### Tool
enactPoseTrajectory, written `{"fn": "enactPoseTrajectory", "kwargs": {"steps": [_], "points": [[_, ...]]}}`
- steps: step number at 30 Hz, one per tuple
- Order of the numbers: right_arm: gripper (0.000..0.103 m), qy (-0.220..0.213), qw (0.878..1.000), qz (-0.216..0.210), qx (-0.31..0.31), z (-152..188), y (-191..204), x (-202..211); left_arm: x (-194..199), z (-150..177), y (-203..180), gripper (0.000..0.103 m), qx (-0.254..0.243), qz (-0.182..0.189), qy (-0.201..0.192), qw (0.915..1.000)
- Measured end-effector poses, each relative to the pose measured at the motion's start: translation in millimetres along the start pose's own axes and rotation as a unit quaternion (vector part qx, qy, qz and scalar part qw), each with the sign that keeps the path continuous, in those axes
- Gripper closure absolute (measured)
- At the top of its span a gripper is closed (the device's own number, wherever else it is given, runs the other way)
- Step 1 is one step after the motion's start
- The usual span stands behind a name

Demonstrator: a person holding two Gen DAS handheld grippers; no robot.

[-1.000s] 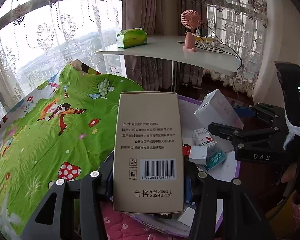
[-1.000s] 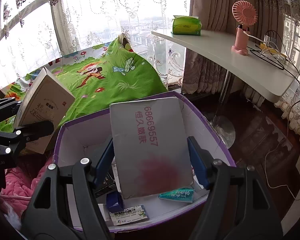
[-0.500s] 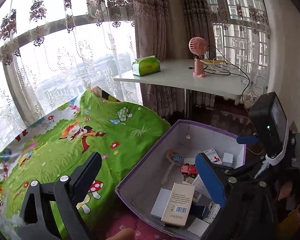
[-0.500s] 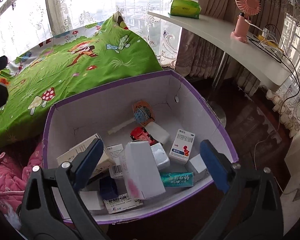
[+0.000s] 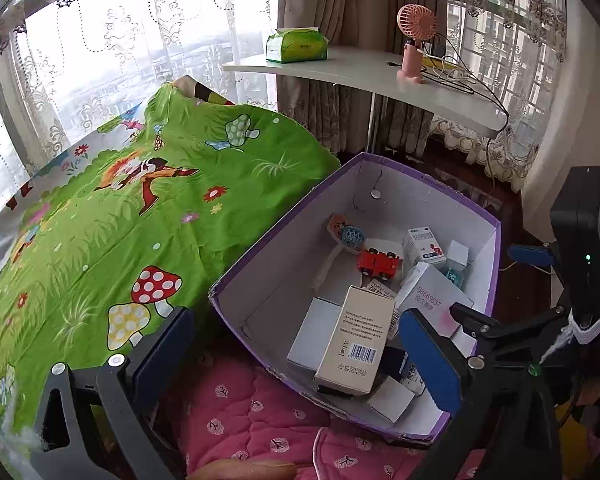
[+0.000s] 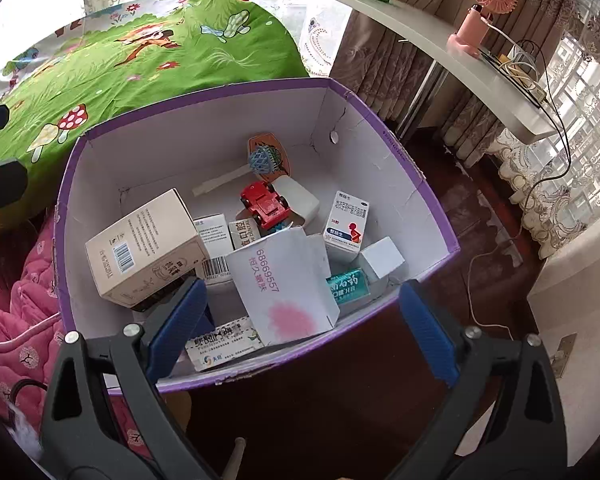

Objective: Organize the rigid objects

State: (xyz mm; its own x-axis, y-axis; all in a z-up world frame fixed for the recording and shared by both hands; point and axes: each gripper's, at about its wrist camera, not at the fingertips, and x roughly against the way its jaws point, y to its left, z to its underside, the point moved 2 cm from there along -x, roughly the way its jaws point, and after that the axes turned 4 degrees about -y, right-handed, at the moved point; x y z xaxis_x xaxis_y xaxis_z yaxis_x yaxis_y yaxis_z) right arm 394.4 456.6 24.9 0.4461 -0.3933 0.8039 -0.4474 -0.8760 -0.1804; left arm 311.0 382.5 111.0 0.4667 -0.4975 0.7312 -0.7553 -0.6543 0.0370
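A purple cardboard box (image 5: 476, 208) (image 6: 420, 176) holds several small cartons and a red toy car (image 5: 378, 264) (image 6: 265, 204). A tan carton with a barcode (image 5: 358, 340) (image 6: 144, 248) lies tilted inside it. A white carton with pink print (image 5: 430, 300) (image 6: 286, 284) leans next to it. My left gripper (image 5: 296, 360) is open and empty above the box's near-left corner. My right gripper (image 6: 300, 328) is open and empty above the box's near rim. The right gripper also shows at the right of the left wrist view (image 5: 540, 320).
A green cartoon bedsheet (image 5: 120, 208) (image 6: 140, 52) lies left of the box, a pink quilt (image 5: 252, 412) (image 6: 12, 312) below it. A white shelf (image 5: 380, 72) (image 6: 440, 44) carries a pink fan (image 5: 414, 40) (image 6: 480, 12), a green tissue pack (image 5: 298, 44) and cables.
Both grippers let go of their cartons, which now lie in the box. Both jaws opened wide and both grippers drew back from the box.
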Motion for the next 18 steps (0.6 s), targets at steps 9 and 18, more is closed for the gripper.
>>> {"fn": "enactPoseTrajectory", "kwargs": {"steps": [9, 18], "points": [[0.005, -0.004, 1.0, -0.007, -0.01, -2.4, 3.8, -1.1, -8.0, 2.1, -4.1, 0.0, -0.008, -0.008, 0.02, 0.9997], [0.005, -0.001, 1.0, -0.008, -0.014, -1.6, 3.0, -2.8, -8.4, 2.4, -5.1, 0.0, -0.011, -0.007, 0.022, 0.9997]]}}
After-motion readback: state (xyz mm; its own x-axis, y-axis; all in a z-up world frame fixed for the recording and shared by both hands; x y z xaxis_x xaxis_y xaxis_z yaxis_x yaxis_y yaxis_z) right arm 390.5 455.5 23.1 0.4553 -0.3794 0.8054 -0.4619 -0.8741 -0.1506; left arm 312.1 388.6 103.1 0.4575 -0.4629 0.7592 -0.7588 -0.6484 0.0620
